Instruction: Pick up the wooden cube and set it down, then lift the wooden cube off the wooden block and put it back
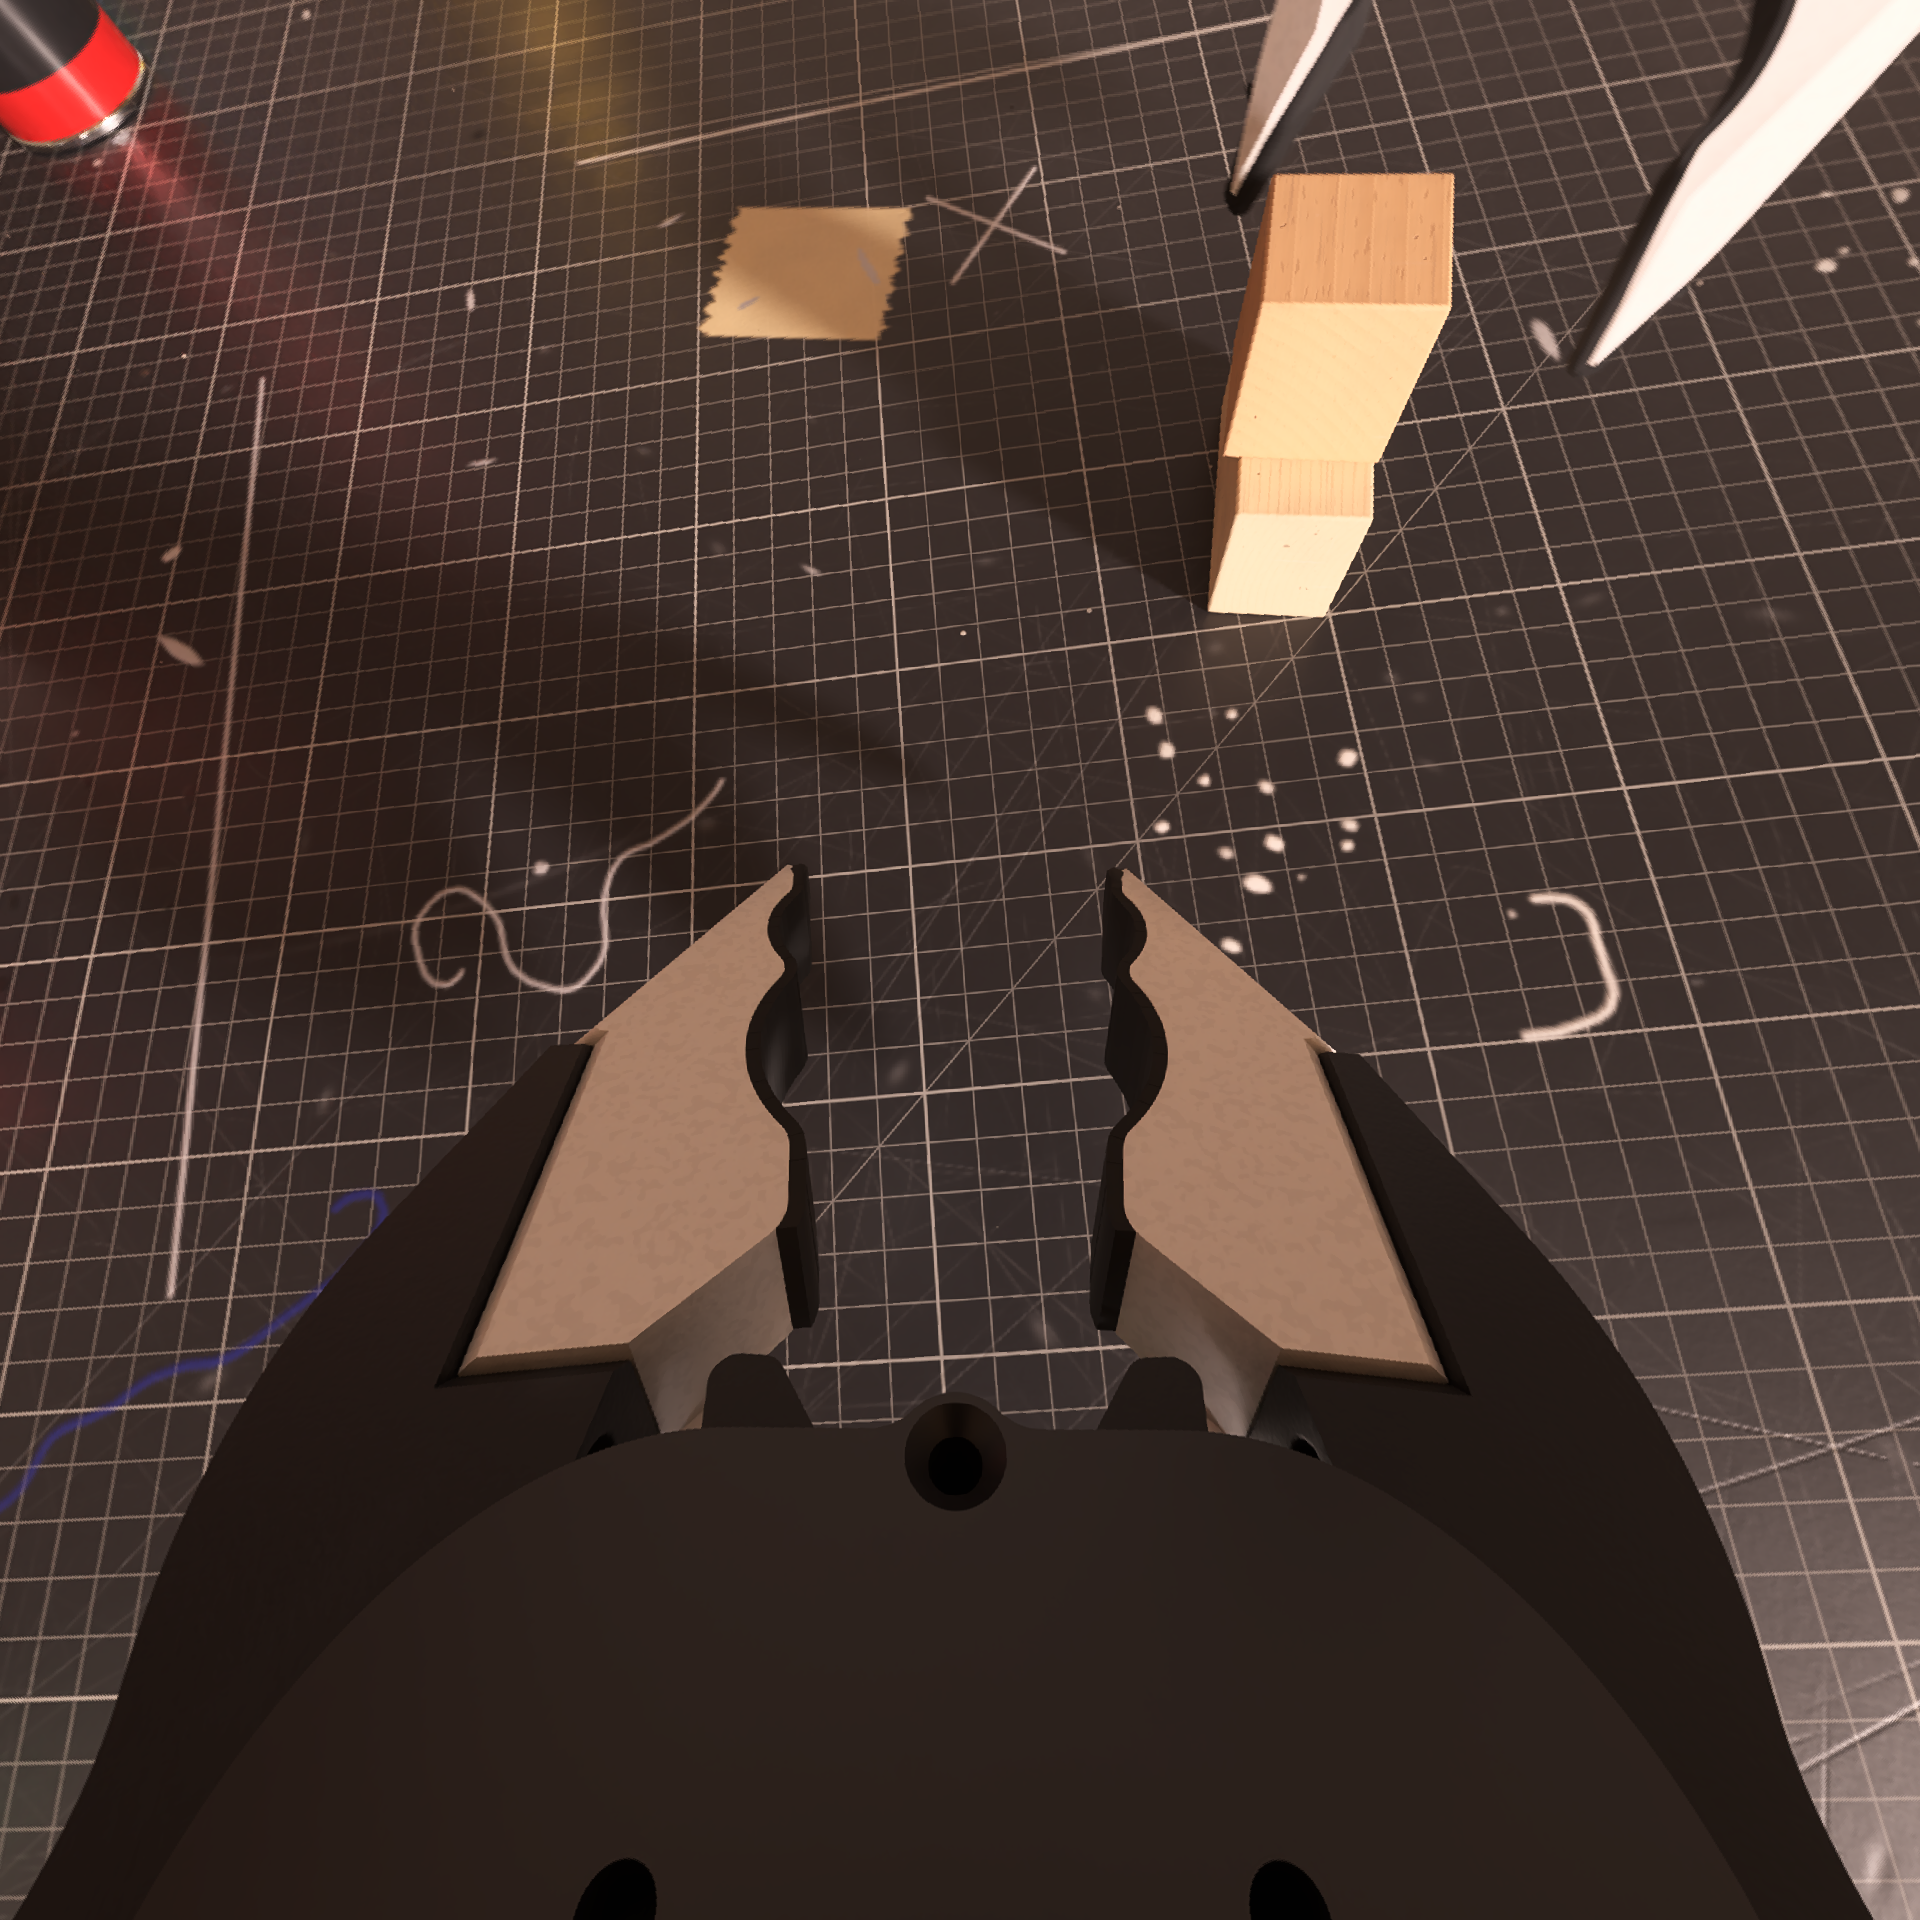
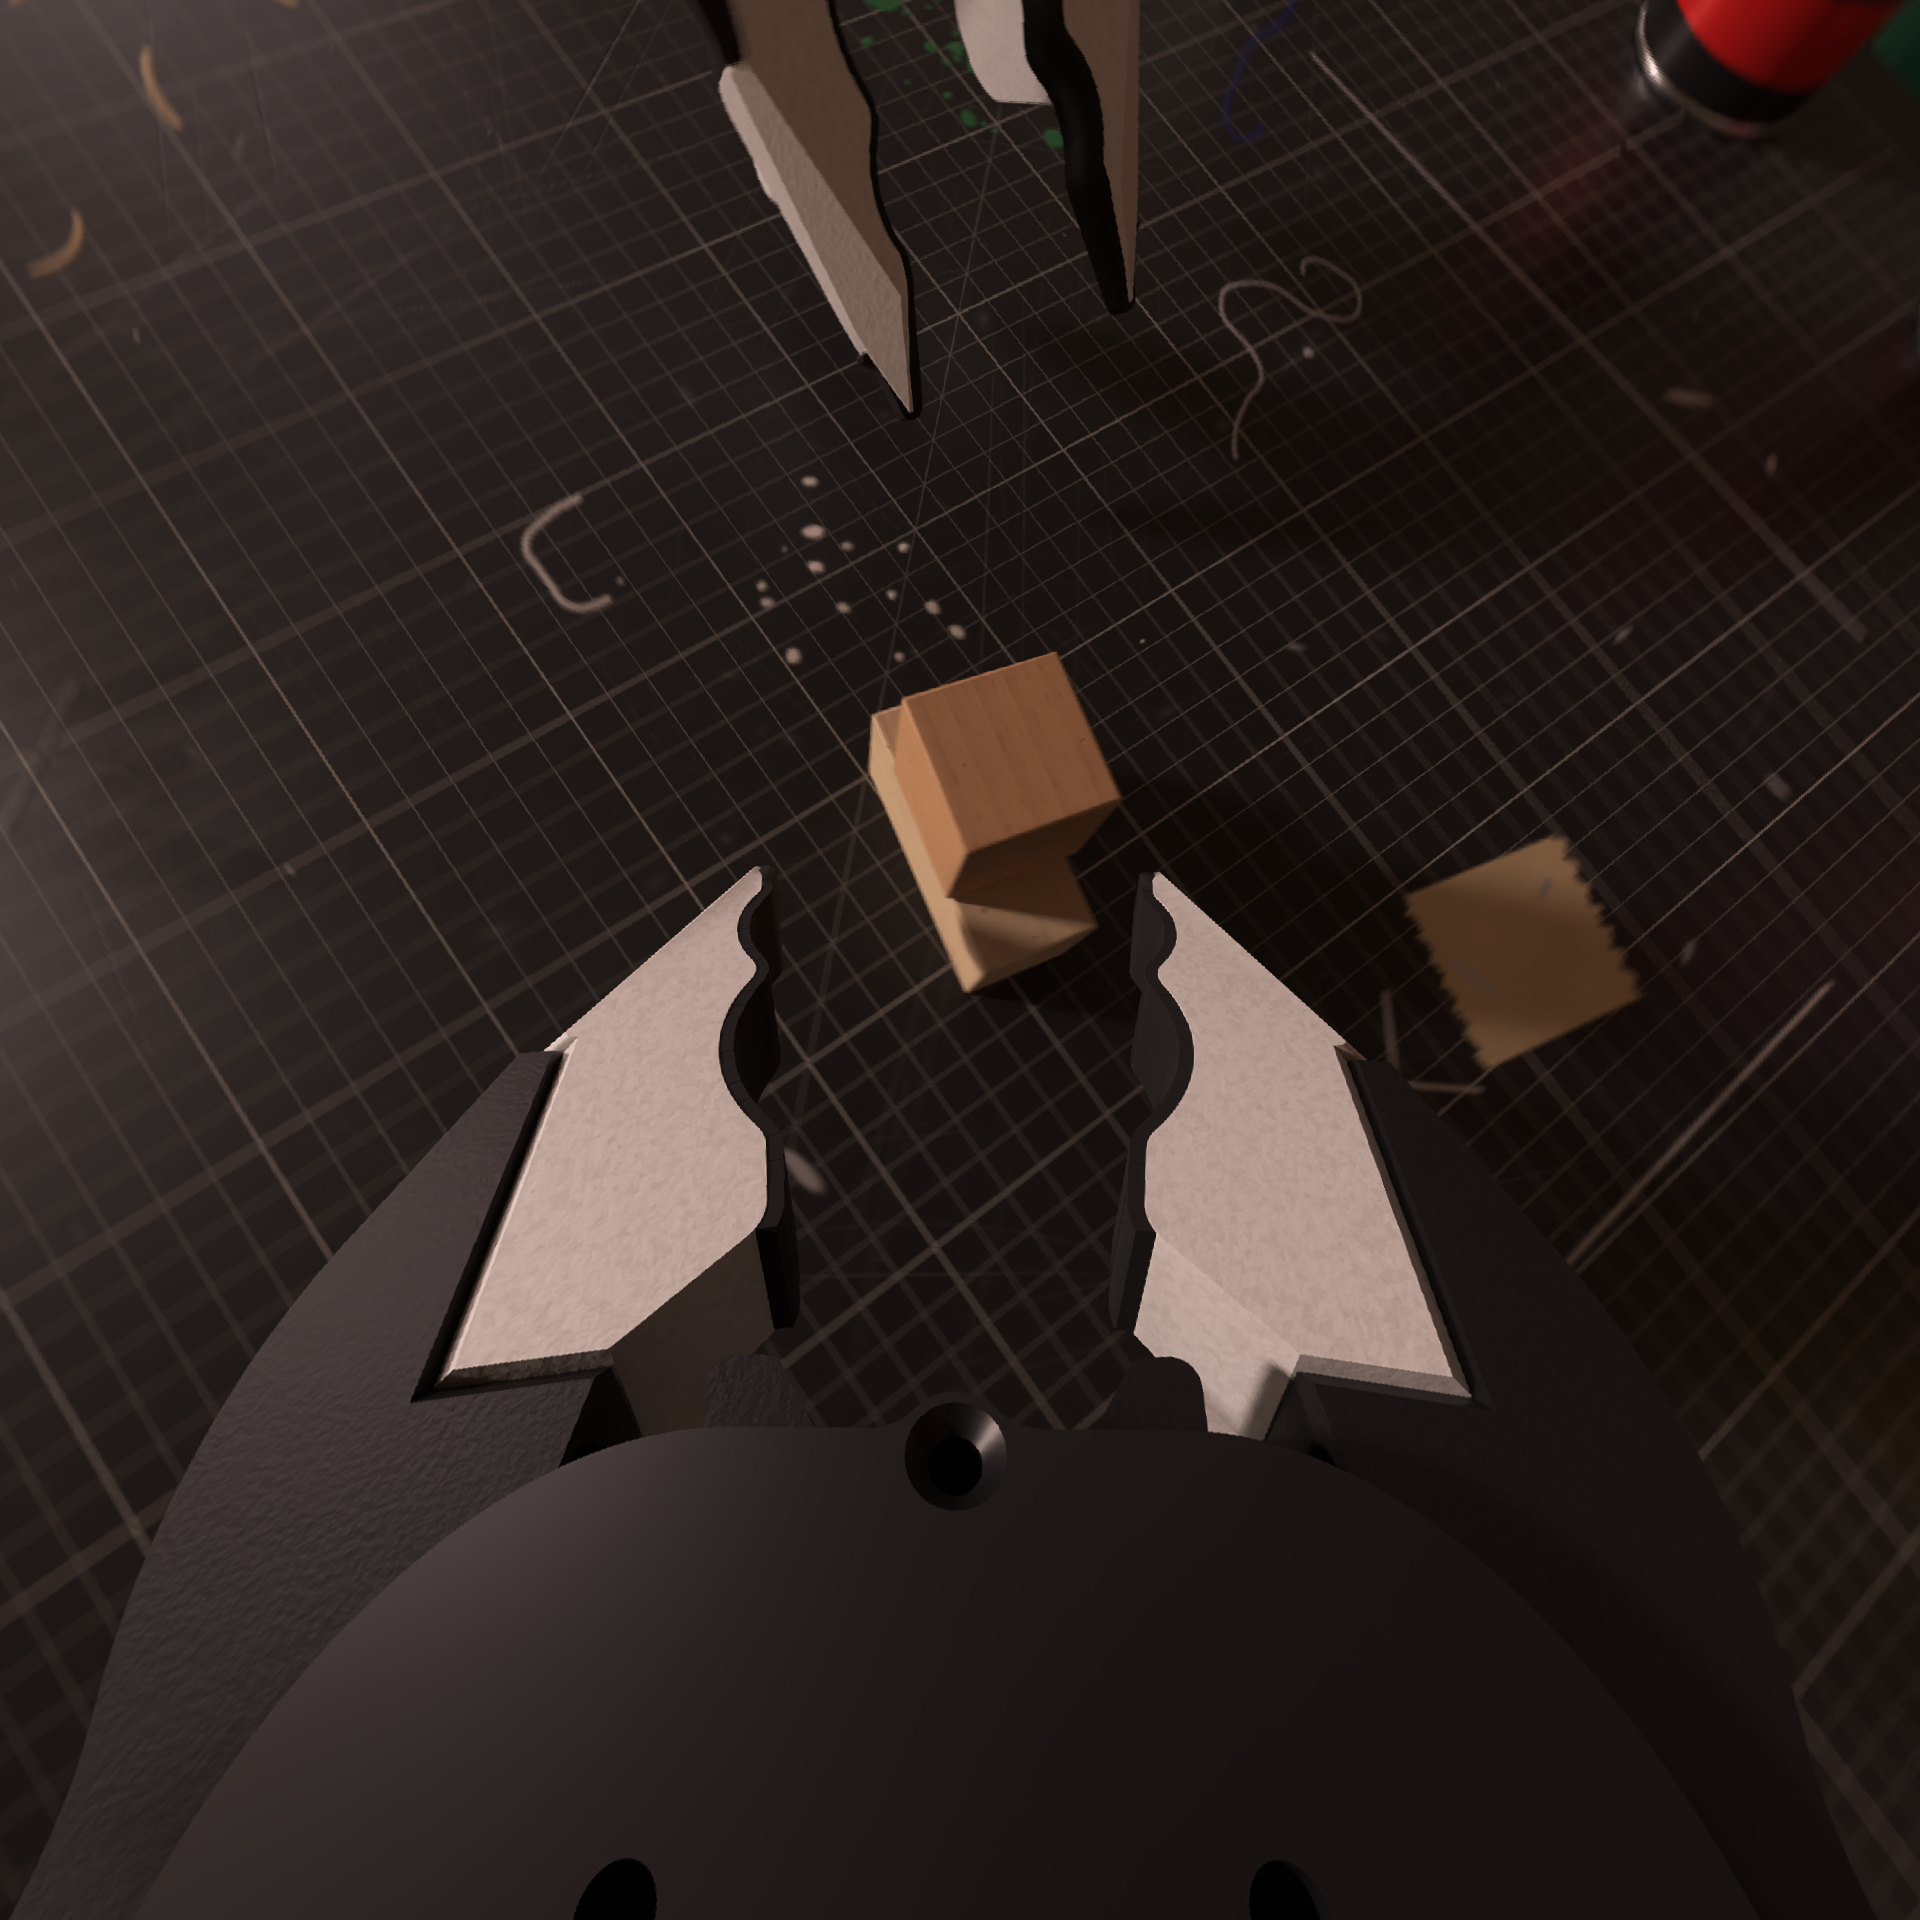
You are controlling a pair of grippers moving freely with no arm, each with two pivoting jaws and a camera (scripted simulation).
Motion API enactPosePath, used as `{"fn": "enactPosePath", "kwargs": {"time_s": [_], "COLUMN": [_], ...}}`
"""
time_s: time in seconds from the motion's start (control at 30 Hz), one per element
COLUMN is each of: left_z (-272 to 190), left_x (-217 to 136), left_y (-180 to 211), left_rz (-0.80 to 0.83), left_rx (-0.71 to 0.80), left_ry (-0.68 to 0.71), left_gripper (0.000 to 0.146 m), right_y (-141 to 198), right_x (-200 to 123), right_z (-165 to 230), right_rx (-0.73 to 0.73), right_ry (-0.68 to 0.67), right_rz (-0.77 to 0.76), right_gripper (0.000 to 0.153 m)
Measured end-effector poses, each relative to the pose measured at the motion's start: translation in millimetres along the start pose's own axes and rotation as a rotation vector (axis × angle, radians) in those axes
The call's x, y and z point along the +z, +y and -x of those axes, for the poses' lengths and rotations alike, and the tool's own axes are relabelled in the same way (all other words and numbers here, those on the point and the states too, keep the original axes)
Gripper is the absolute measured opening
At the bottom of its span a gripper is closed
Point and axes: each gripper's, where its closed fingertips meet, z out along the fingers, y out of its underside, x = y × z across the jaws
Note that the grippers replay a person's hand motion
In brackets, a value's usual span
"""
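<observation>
A wooden cube (image 1: 1340, 312) sits on top of a smaller wooden block (image 1: 1288, 540), a little off-centre, on the dark gridded cutting mat (image 1: 935, 675). In the right wrist view the cube (image 2: 997, 779) rests on the block (image 2: 1023, 935) just ahead of my right gripper (image 2: 951, 883), which is open and empty above the stack. My left gripper (image 1: 956, 878) is open and empty, well short of the stack and to its left. The right gripper's fingers (image 1: 1714, 208) show beyond the cube in the left wrist view. The left gripper's fingers (image 2: 862, 229) show far off in the right wrist view.
A tan square patch (image 1: 805, 272) lies flat on the mat left of the stack; it also shows in the right wrist view (image 2: 1512, 951). A red and black can (image 1: 62, 78) stands at the far left corner, and shows in the right wrist view (image 2: 1766, 52).
</observation>
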Motion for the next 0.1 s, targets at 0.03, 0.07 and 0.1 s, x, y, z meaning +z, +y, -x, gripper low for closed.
{"fn": "enactPosePath", "kwargs": {"time_s": [0.03,0.07,0.1], "left_z": [0.3,0.8,1.3], "left_x": [0.4,0.7,0.8], "left_y": [0.0,0.0,0.0], "left_rz": [0.003,0.005,0.006], "left_rx": [0.006,0.010,0.013], "left_ry": [-0.001,-0.003,-0.004], "left_gripper": [0.057,0.057,0.057], "right_y": [-0.7,-1.6,-2.4], "right_x": [1.0,2.0,2.8], "right_z": [4.0,7.4,9.2], "right_rx": [0.047,0.092,0.127], "right_ry": [0.003,0.003,0.013], "right_rz": [0.001,0.000,-0.001], "right_gripper": [0.069,0.069,0.070]}}
